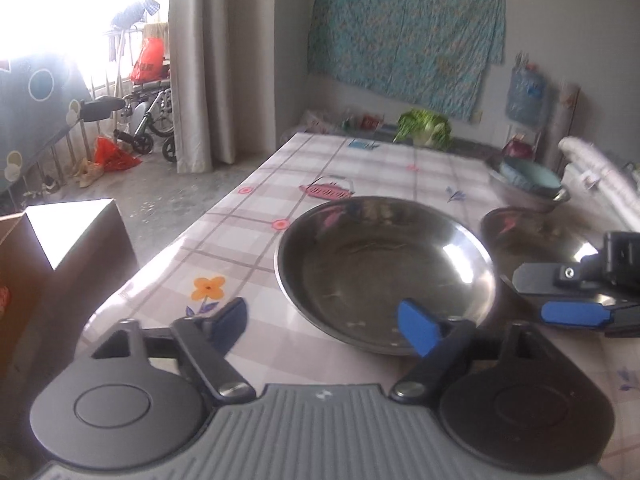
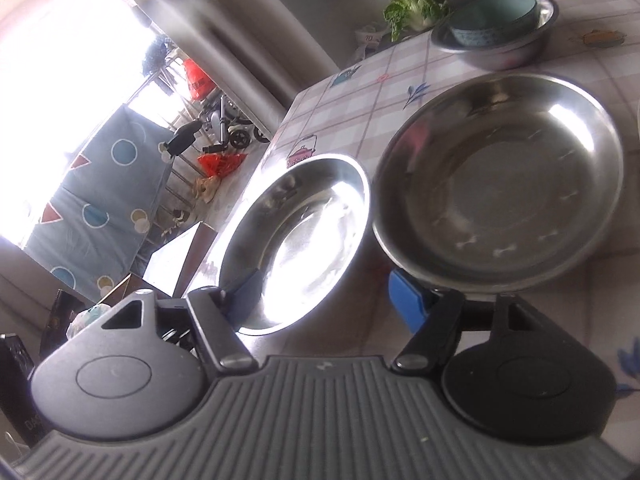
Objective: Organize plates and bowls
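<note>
Hovering parted and empty, the left claw and right claw straddle the near rims of two shallow steel plates on the checked counter.

Two steel plates, polished and glossy: one at frame centre, the other at right edge, mirror glare. Table under a smooth, slightly shiny printed plastic cloth. Teal bowl looks glazed ceramic, inside a dull brushed-metal basin. Fingers: matt blue rubbery pads on matt black plastic. Wall cloth upper right: wrinkled fabric.
</note>
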### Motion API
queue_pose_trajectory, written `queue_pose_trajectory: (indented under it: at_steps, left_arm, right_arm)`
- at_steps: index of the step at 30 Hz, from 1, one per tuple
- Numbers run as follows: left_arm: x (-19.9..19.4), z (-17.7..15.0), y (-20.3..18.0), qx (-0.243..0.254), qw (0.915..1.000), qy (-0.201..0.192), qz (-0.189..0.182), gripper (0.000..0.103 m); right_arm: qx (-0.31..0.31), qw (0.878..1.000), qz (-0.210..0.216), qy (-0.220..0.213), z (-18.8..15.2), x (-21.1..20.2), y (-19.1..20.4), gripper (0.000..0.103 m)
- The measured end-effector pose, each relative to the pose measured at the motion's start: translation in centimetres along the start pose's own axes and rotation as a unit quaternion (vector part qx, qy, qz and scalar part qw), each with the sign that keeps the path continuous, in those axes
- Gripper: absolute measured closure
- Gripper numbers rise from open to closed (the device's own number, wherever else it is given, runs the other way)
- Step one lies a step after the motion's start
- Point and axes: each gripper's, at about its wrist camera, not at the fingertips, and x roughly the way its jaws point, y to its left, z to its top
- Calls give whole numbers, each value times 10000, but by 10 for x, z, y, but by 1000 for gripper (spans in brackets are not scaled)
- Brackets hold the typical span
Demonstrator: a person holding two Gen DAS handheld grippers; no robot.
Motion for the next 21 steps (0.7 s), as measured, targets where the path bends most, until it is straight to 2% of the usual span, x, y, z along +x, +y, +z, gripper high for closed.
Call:
queue_pose_trajectory:
  at_steps: [7, 10, 13, 16, 17, 18, 21]
  left_arm:
    - [37, 9, 19, -144, 9986, 502, 47, 48]
    - [50, 11, 22, -168, 9980, 616, -18, 52]
    - [59, 13, 24, -163, 9974, 700, -69, 62]
    - [66, 14, 24, -161, 9967, 789, -134, 70]
    - [68, 13, 24, -150, 9962, 846, -149, 75]
    - [70, 13, 24, -152, 9957, 899, -159, 80]
    - [69, 12, 23, -198, 9953, 934, -180, 83]
  right_arm:
    - [213, 9996, -135, 93, 0, 29, -3, 49]
    - [295, 9992, -223, 164, -1, 40, -6, 56]
    - [298, 9989, -341, 153, -2, 47, -5, 60]
    - [255, 9987, -433, 116, 0, 52, -5, 75]
    - [242, 9986, -451, 97, 0, 53, -5, 83]
    - [233, 9986, -459, 78, 1, 54, -5, 87]
    - [225, 9988, -439, 64, 1, 55, -5, 89]
